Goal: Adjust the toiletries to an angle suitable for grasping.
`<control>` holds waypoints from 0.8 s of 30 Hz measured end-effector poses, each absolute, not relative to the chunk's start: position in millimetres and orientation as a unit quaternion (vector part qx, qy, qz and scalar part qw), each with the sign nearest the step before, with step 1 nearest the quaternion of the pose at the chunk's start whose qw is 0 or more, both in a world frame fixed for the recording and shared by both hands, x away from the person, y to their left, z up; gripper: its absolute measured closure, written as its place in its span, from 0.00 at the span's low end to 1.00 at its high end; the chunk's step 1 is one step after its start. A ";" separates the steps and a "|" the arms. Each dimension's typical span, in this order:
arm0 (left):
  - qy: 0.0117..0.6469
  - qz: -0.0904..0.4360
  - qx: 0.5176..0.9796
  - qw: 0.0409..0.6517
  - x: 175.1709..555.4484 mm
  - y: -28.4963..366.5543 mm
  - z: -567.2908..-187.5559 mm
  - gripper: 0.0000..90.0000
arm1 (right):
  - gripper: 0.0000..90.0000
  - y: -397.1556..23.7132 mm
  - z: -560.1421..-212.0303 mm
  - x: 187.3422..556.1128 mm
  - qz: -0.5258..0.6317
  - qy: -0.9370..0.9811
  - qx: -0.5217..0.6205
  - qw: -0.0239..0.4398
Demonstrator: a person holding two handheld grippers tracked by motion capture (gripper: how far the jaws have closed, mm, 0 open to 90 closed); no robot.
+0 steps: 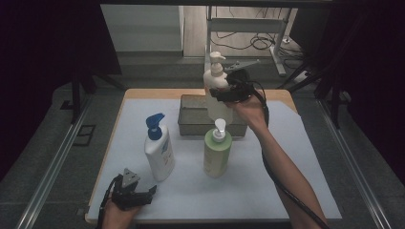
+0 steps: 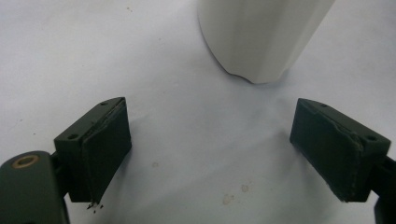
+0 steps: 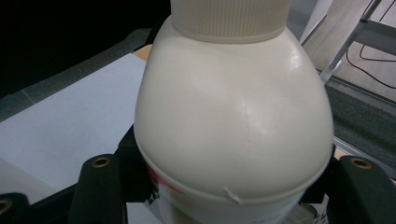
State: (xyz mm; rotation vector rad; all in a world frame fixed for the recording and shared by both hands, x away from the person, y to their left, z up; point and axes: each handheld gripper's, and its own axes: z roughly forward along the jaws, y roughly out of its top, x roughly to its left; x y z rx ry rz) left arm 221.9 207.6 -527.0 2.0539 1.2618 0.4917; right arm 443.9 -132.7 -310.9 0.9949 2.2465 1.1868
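Cream pump bottle [image 1: 216, 88] with red label mark, white blue-pump bottle [image 1: 159, 151], pale green bottle [image 1: 217, 153], grey tray [image 1: 191, 117], black grippers.

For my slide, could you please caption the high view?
Right gripper holds cream pump bottle above grey metal tray; left gripper rests open.

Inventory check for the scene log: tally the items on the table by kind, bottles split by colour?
White pump bottle with blue pump: 1
Green pump bottle with white pump: 1
Cream pump bottle, held in the right tool above the tray: 1
Grey metal tray: 1
Total: 4
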 end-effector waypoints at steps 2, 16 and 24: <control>0.483 0.188 0.787 0.334 221.9 207.6 -527.0 0.13 | 0.42 -130.3 -313.3 447.3 0.426 0.805 0.358 0.205; 0.483 0.188 0.787 0.334 221.8 207.6 -527.0 0.13 | 0.42 -114.9 -326.2 469.2 0.430 0.800 0.361 0.211; 0.483 0.188 0.787 0.333 221.6 207.7 -526.9 0.13 | 0.42 -105.5 -335.3 480.0 0.427 0.802 0.361 0.210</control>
